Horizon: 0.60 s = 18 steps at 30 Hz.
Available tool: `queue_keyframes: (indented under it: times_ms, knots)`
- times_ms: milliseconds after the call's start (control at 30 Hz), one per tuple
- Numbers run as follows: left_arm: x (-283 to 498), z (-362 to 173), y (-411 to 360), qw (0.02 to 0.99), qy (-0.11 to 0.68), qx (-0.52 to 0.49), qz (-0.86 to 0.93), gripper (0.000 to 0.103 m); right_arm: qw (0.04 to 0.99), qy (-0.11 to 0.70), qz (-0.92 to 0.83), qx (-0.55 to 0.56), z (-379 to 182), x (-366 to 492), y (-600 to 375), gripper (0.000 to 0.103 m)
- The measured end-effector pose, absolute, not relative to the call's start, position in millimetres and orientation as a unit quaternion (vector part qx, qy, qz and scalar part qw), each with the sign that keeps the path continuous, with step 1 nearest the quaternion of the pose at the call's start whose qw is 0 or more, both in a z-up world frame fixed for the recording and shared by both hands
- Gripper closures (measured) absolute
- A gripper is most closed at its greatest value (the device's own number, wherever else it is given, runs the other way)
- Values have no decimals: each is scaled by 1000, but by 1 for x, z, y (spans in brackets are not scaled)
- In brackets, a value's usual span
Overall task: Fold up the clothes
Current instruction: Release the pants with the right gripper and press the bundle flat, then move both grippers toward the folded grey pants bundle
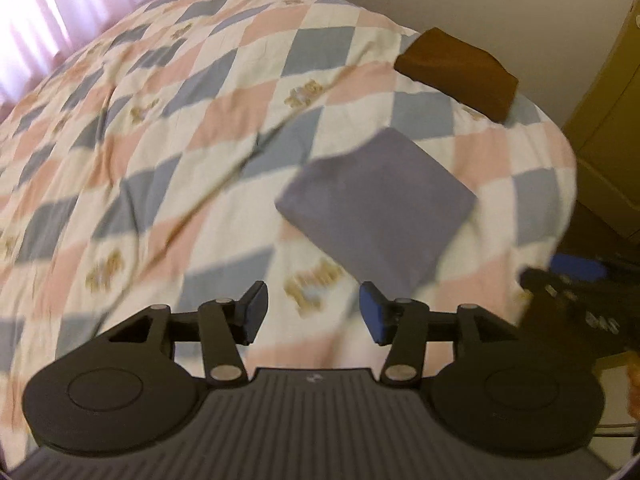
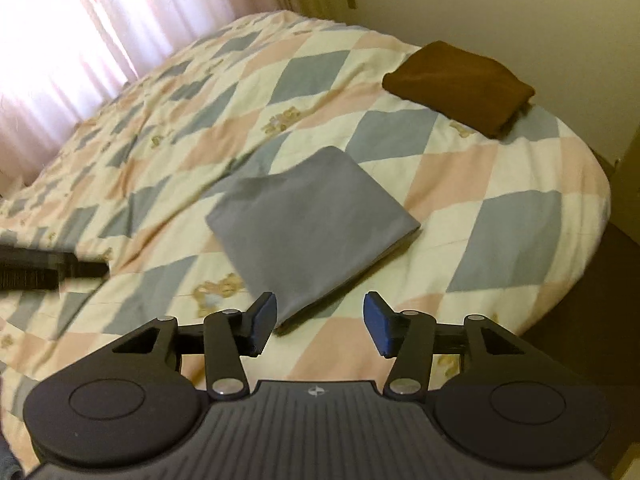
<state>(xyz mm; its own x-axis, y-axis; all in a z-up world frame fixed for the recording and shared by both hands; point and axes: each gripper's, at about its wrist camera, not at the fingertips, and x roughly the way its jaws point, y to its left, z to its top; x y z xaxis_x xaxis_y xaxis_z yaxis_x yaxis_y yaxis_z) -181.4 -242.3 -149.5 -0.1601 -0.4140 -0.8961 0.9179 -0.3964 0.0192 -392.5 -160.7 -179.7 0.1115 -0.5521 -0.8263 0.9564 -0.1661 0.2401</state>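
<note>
A folded grey-blue garment (image 1: 376, 208) (image 2: 312, 220) lies flat on the checked quilt, a neat square. A folded brown garment (image 1: 458, 72) (image 2: 460, 84) lies farther back near the bed's right edge. My left gripper (image 1: 314, 314) hovers open above the quilt, just short of the grey garment's near corner, nothing between its fingers. My right gripper (image 2: 320, 326) is also open and empty, its fingertips at the grey garment's near edge. The right gripper's body (image 1: 572, 300) shows at the right of the left wrist view; the left gripper (image 2: 44, 268) shows at the left of the right wrist view.
The quilt (image 1: 160, 140) (image 2: 500, 200), in pink, blue and cream diamonds, covers the whole bed. Bright pink curtains (image 2: 80, 40) hang at the back left. A cream wall and a yellowish cabinet (image 1: 608, 120) stand to the right, past the bed's edge.
</note>
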Motion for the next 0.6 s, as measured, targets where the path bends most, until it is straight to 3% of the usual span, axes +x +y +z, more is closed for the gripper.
queue_keyframes:
  times_ms: [167, 267, 600]
  knots:
    - [-186, -109, -201, 473, 267, 442, -714, 51, 609, 219, -641, 412, -134, -384, -148, 39]
    - [-189, -86, -190, 488, 239, 434, -719, 45, 613, 212, -648, 399, -115, -386, -142, 38]
    - [-204, -54, -192, 545, 222, 400, -703, 39, 640, 211, -624, 395, -108, -410, -154, 38]
